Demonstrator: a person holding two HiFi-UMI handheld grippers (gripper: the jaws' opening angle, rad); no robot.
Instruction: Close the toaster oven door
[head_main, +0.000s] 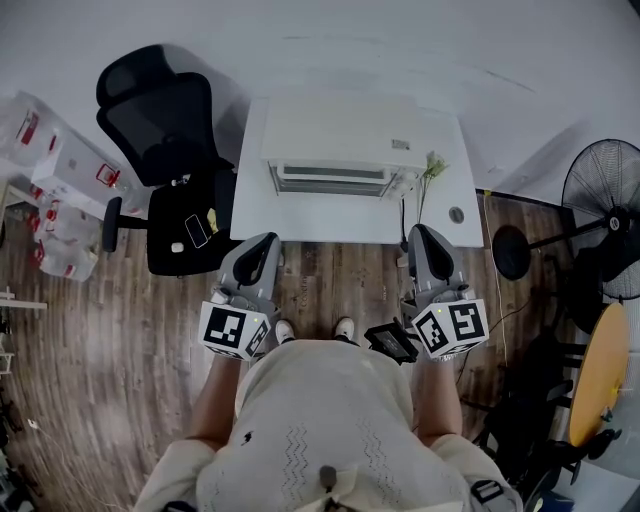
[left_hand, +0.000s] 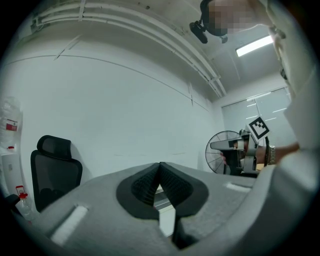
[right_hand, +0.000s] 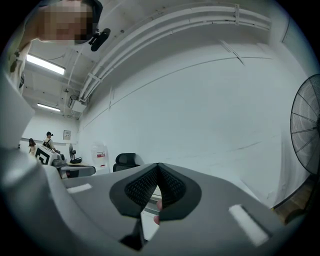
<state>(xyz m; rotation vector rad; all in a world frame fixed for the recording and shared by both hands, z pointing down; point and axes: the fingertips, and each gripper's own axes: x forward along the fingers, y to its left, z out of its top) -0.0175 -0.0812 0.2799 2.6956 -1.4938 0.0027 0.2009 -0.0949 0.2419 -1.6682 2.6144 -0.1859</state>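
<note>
2 grippers were held level before a white table (head_main: 300, 225), both short of its near edge. The left gripper (head_main: 268, 241) had its jaws pressed together on nothing, and the right gripper (head_main: 421, 233) was closed and empty too. The white toaster oven (head_main: 340, 130) sat mid-table toward the wall, clear of both, its door (head_main: 333, 180) facing the person. Whether the door stood fully shut could not be told. 1 black office chair (head_main: 165, 130) stood left of the table.
</note>
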